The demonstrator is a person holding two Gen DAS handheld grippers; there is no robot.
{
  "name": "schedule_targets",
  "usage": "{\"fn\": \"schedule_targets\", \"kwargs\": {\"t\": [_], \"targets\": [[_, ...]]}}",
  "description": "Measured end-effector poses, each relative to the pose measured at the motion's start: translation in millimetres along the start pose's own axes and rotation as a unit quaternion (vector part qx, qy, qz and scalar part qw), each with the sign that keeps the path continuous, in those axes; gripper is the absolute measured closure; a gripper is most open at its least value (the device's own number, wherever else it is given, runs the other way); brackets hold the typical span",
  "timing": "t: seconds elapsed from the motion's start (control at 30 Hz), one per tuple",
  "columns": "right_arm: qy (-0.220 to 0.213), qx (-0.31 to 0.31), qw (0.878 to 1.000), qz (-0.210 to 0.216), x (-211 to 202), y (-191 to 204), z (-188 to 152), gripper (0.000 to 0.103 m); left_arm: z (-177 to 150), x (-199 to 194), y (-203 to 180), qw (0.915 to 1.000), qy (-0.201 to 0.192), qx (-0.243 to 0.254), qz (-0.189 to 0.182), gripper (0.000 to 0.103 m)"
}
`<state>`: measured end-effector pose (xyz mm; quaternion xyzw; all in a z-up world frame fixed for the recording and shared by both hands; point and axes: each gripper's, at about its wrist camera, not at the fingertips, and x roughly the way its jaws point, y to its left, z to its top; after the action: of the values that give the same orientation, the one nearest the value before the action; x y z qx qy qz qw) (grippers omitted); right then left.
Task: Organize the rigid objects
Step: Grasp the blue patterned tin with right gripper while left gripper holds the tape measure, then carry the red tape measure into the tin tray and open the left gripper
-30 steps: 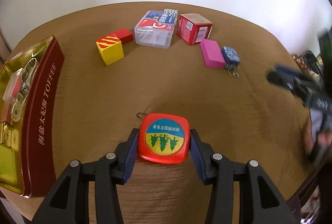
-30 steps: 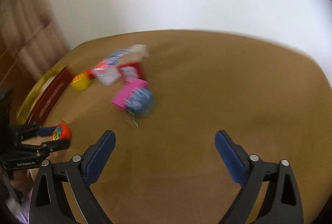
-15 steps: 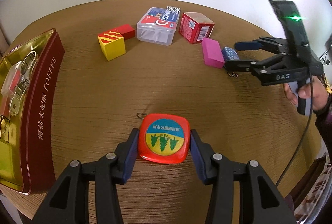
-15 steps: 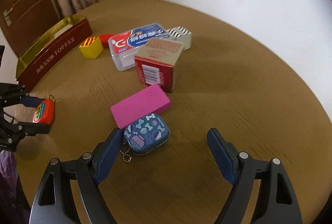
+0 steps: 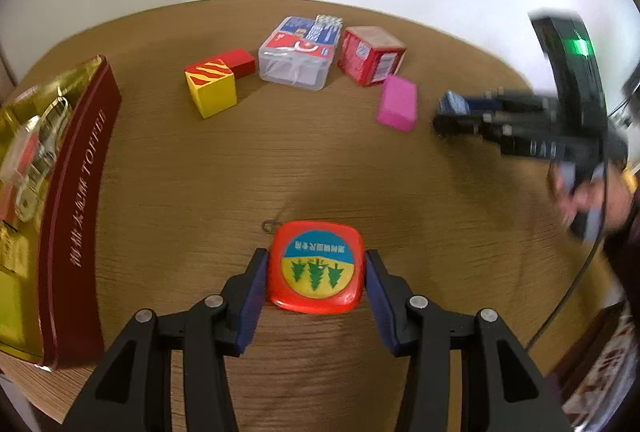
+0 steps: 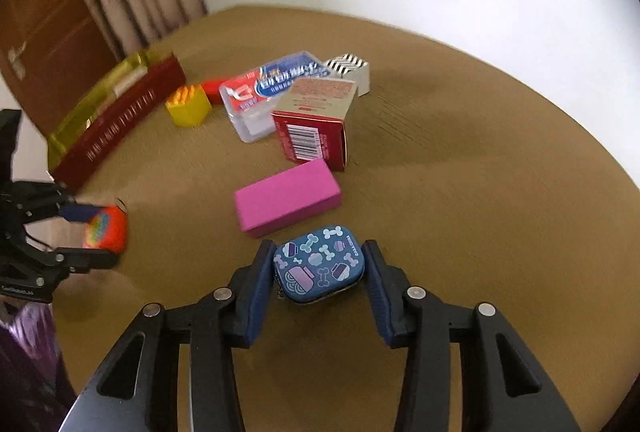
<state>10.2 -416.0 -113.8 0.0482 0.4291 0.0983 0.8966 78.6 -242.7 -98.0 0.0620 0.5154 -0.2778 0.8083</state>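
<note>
— Where does the red square tape measure (image 5: pixel 316 272) sit?

— On the brown round table (image 5: pixel 280 168), nearest the left wrist camera, between the jaws of the left gripper (image 5: pixel 314 286). The long dark-red toffee tin (image 5: pixel 76 216) lies along the table's left edge.

— And farther back?

— A row, left to right: yellow striped cube (image 5: pixel 211 90), clear plastic box (image 5: pixel 298 58), red carton (image 5: pixel 370 56), with the pink rectangular block (image 5: pixel 397 102) before the carton. The blue patterned pouch (image 6: pixel 319 263) lies just beside that block, between the jaws of the right gripper (image 6: pixel 319 274).
</note>
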Motion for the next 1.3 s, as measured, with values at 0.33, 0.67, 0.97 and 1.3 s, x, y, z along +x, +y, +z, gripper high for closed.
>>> {"fn": "schedule_targets", "kwargs": {"t": [0.33,0.67,0.97,1.3], "targets": [[-0.036,0.063,0.997,-0.039,-27,20,-57,0.062,18,-98,31,0.997,-0.075,-0.015,0.012,0.055],[-0.032,0.065,0.996,-0.054,-23,21,-57,0.062,27,-104,128,0.9925,-0.025,-0.061,0.103,0.058],[-0.035,0.075,0.996,-0.046,-25,18,-60,0.062,11,-68,30,0.9994,0.024,0.024,0.0,0.053],[-0.034,0.071,0.996,-0.05,-24,20,-59,0.061,12,-18,26,0.9934,0.074,-0.088,-0.002,0.052]]}}
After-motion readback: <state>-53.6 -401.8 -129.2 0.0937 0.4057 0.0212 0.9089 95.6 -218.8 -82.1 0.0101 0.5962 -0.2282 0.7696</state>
